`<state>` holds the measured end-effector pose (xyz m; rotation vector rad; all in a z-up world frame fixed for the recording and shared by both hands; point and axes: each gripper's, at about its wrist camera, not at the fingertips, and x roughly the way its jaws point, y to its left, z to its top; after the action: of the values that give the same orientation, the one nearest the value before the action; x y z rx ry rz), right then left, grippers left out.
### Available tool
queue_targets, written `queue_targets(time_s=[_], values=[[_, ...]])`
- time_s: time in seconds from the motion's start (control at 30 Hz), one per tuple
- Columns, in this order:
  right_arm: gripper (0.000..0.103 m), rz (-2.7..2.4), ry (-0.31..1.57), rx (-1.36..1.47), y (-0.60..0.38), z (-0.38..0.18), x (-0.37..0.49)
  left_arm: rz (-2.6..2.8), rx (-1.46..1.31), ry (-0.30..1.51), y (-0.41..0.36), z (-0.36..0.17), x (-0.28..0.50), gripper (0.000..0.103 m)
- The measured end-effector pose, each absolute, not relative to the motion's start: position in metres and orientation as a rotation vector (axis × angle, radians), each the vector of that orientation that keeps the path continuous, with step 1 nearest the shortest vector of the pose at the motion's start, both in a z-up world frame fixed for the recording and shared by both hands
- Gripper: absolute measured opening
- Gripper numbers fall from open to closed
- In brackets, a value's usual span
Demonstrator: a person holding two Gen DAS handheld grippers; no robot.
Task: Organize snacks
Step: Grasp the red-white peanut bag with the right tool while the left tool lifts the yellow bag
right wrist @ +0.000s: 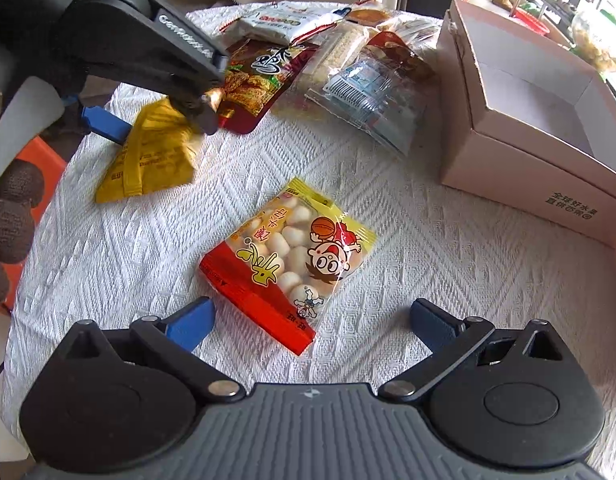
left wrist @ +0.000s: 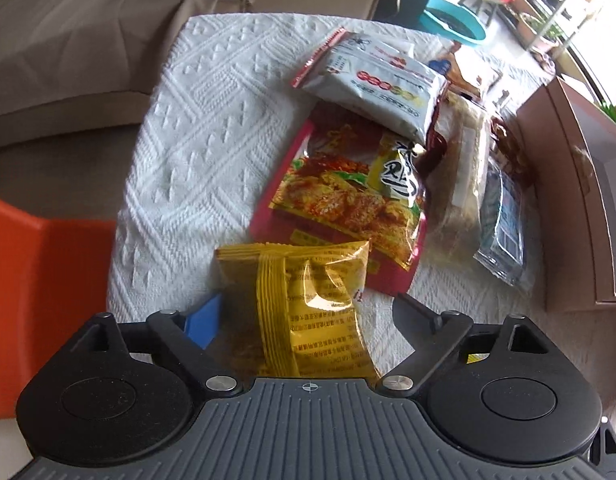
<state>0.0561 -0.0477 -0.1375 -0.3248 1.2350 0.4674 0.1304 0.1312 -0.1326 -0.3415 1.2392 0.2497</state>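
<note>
- Yellow snack packet (left wrist: 304, 304), low centre of the left wrist view, long axis running up the frame, crimped top edge towards the snack pile, back seam showing; in the right wrist view (right wrist: 152, 156) at upper left, tilted, bottom edge on the white textured cloth (right wrist: 388, 220), top leaning up towards the claw above it.
- Left gripper (left wrist: 304, 308) spread wide around the yellow packet, blue finger (left wrist: 202, 320) at one side, dark finger at the other, neither pressing on it; nothing gripped.
- Red-and-yellow packet of white puffed balls (right wrist: 288, 260) flat on the cloth at centre frame, long axis diagonal, red end towards lower right, yellow end towards upper centre.
- Right gripper (right wrist: 312, 320) wide open just below that packet, blue fingers (right wrist: 192, 326) either side of its red corner, apart from it; empty.
- Pile of snacks beyond: red spicy-snack bag (left wrist: 340, 196), white-and-red packet (left wrist: 372, 80) overlapping its top, clear packets (left wrist: 502, 220) to the right.
- Open cardboard box (right wrist: 508, 152) at upper right, beside the pile.
- Orange object (left wrist: 40, 292) at the left edge, off the cloth.
</note>
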Motion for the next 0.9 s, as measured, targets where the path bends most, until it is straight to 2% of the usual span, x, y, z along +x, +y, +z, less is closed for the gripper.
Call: queue_targets(time_s=[0.07, 0.1, 0.13, 0.27, 0.43, 0.63, 0.77, 0.83, 0.9], values=[[0.103, 0.470, 1.256, -0.340, -0.043, -0.138, 0.061, 0.229, -0.313, 1.257, 0.130, -0.130, 0.130, 0.084], [0.103, 0.471, 1.269, -0.344, -0.040, -0.138, 0.064, 0.223, -0.311, 1.257, 0.132, -0.126, 0.126, 0.072], [0.103, 0.472, 1.285, -0.350, -0.038, -0.138, 0.068, 0.203, -0.345, 1.248, 0.136, -0.122, 0.120, 0.067], [0.094, 0.391, 1.293, -0.272, -0.037, -0.130, 0.080, 0.177, -0.524, 1.230, 0.161, -0.111, 0.087, 0.061], [0.095, 0.235, 1.317, -0.103, -0.042, -0.134, 0.094, 0.202, -0.549, 1.244, 0.179, -0.106, 0.056, 0.052], [0.095, 0.165, 1.367, 0.034, -0.044, -0.135, 0.115, 0.190, -0.583, 1.240, 0.176, -0.106, 0.046, 0.050], [0.096, 0.114, 1.330, -0.071, -0.032, -0.138, 0.113, 0.162, -0.585, 1.230, 0.172, -0.102, 0.049, 0.050], [0.091, 0.143, 1.305, -0.136, -0.030, -0.139, 0.107, 0.133, -0.552, 1.233, 0.166, -0.099, 0.050, 0.050], [0.071, 0.207, 1.290, -0.176, -0.035, -0.133, 0.098, 0.097, -0.509, 1.247, 0.158, -0.096, 0.051, 0.050]])
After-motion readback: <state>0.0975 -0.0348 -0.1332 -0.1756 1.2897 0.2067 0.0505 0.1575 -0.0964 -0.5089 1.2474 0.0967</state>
